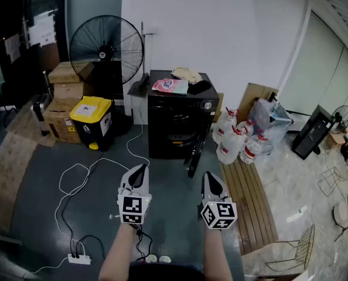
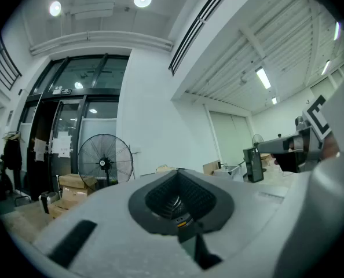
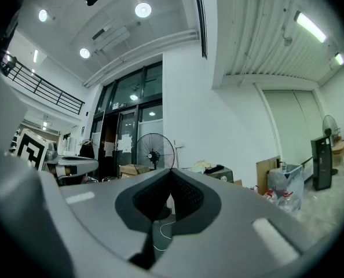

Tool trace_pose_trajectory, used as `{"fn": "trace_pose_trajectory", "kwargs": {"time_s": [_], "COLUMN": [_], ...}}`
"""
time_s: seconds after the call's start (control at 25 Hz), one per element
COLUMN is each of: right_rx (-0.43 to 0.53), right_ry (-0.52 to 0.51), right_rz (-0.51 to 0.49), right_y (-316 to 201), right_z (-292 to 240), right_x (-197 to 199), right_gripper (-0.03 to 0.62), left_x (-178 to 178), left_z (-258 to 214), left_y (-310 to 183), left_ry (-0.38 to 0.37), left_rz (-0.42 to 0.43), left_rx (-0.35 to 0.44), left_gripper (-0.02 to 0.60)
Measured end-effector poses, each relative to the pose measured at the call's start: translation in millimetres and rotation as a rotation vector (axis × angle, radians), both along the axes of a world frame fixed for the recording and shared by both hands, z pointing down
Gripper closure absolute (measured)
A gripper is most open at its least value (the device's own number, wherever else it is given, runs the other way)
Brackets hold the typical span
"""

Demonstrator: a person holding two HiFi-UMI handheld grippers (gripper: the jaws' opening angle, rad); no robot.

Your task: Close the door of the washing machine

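A black washing machine (image 1: 180,122) stands against the white wall, with cloths and a pink packet on its top. Its door (image 1: 195,154) hangs open, swung out toward the right front. Both grippers are held level over the grey floor, well short of the machine. My left gripper (image 1: 140,170) has its jaws closed together, nothing between them; in the left gripper view its tips (image 2: 178,175) meet. My right gripper (image 1: 209,177) is shut and empty too, its tips (image 3: 171,172) touching. The machine (image 3: 221,174) shows small beyond the right jaws.
A large fan (image 1: 106,48) stands left of the machine, with cardboard boxes (image 1: 65,95) and a yellow-lidded bin (image 1: 93,120). Water bottles (image 1: 238,142) and a wooden pallet (image 1: 253,206) lie to the right. White cables (image 1: 86,174) and a power strip (image 1: 79,258) cross the floor.
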State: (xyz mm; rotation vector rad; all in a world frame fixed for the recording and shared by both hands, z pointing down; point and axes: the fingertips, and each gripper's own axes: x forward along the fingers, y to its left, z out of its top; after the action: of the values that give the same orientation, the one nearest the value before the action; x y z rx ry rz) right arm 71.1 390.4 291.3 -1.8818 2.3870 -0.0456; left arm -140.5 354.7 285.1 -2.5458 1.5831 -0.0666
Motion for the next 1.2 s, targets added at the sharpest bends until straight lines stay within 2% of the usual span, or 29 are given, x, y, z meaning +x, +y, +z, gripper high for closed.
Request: {"fn": "trace_pose_trajectory", "kwargs": {"time_s": [1.08, 1.12, 1.2], "right_rx": [-0.037, -0.036, -0.03], "right_ry": [-0.026, -0.03, -0.042], "right_rz": [-0.017, -0.019, -0.018], "right_y": [-1.2, -2.0, -3.2], "right_z": [19.8, 20.2, 19.7], "right_x": [-11.7, -11.4, -10.4], "right_gripper": [0.578, 0.545, 0.526], "left_x": [-9.5, -8.9, -8.3], "left_z": [14.6, 15.6, 17.7], "left_y": [-3.4, -4.5, -6.2], "left_ry": [-0.008, -0.008, -0.006], "left_rz": [0.003, 0.005, 0.008], "left_rx": [-0.03, -0.032, -0.038], "left_gripper": [0.574, 0.574, 0.574]}}
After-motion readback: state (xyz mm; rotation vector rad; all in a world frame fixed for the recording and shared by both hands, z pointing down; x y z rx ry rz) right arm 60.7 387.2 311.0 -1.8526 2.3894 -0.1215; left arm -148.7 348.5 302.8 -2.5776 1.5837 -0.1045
